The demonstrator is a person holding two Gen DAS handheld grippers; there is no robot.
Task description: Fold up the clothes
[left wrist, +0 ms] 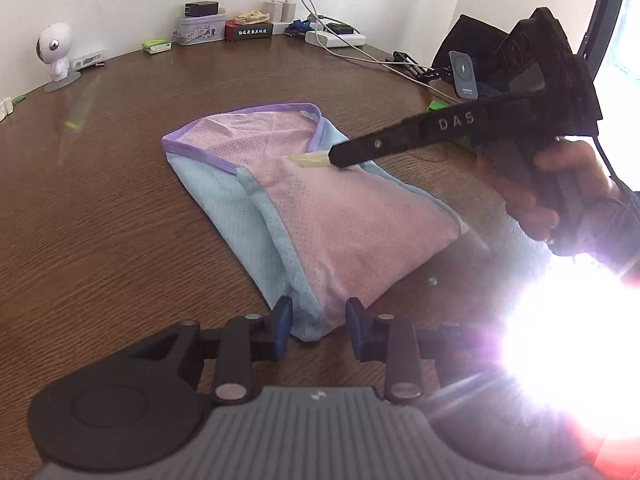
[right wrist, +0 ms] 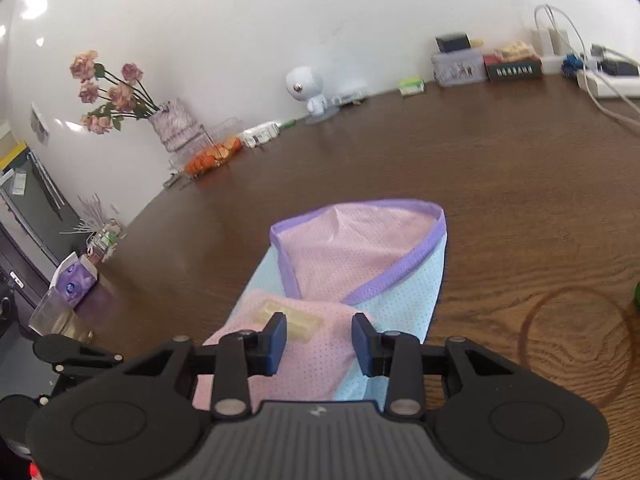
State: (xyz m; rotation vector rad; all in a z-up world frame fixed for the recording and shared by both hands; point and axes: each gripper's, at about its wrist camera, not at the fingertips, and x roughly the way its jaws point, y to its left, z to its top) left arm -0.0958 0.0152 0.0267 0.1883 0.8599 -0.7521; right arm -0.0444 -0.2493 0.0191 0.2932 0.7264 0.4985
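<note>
A folded mesh garment (left wrist: pixel 320 220), pink and light blue with purple trim, lies flat on the brown wooden table (left wrist: pixel 120 208). My left gripper (left wrist: pixel 319 322) is open at the garment's near corner; that corner sits between the blue pads without being pressed. A hand holds my right gripper (left wrist: pixel 336 156) from the right, its tip just over the pink panel by a pale yellow label (left wrist: pixel 310 160). In the right wrist view, my right gripper (right wrist: pixel 320 340) is open above the garment (right wrist: pixel 360 264), with the label (right wrist: pixel 298 320) just past its left pad.
Along the far wall stand a white robot figurine (left wrist: pixel 56 52), tins and boxes (left wrist: pixel 200 30), chargers and a power strip with cables (left wrist: pixel 336 38). A phone stand (left wrist: pixel 464 74) is at right. Flowers (right wrist: pixel 120 92), a fruit basket (right wrist: pixel 208 156) and a tissue box (right wrist: pixel 74 284) line the left edge.
</note>
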